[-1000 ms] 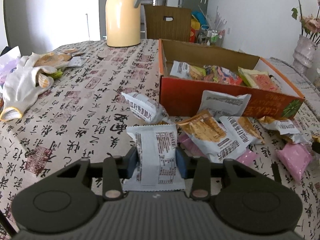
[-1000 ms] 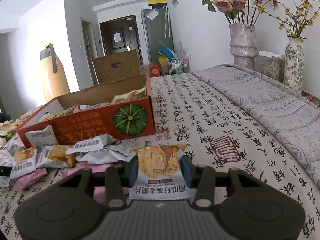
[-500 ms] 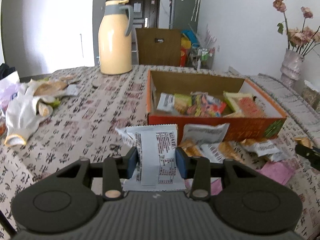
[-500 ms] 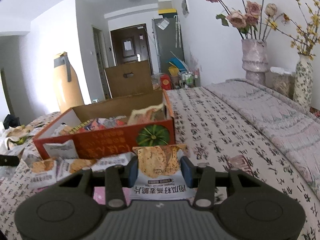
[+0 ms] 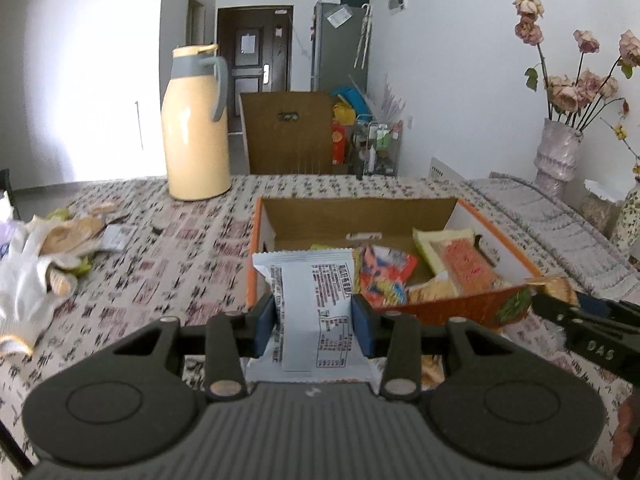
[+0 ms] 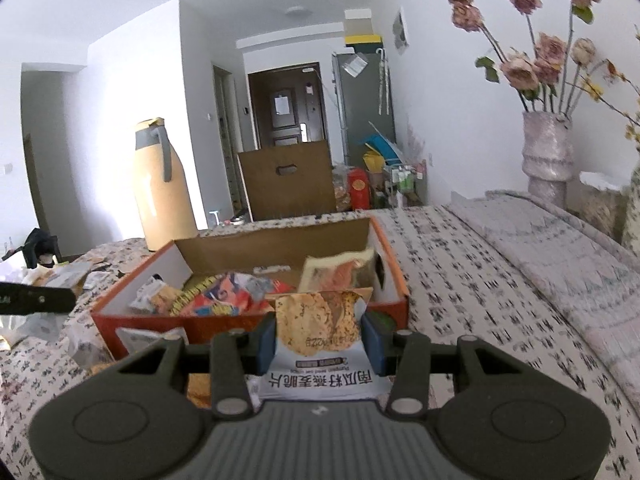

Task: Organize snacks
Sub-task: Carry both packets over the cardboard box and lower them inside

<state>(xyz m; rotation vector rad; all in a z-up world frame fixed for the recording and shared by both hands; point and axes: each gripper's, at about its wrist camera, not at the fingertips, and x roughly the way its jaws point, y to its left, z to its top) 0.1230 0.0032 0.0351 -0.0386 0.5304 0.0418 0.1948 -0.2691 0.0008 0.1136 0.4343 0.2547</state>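
Your left tool (image 5: 313, 322) grips a white packet (image 5: 310, 312) and your right tool (image 6: 319, 342) grips a cracker packet (image 6: 320, 326), both held just short of the box (image 6: 256, 322). Several snacks already lie inside; more wait on the worktop (image 6: 460, 280).

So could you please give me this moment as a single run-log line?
left tool: shut on white snack packet | right tool: shut on oat crisp packet | both raised before orange box | nothing released yet
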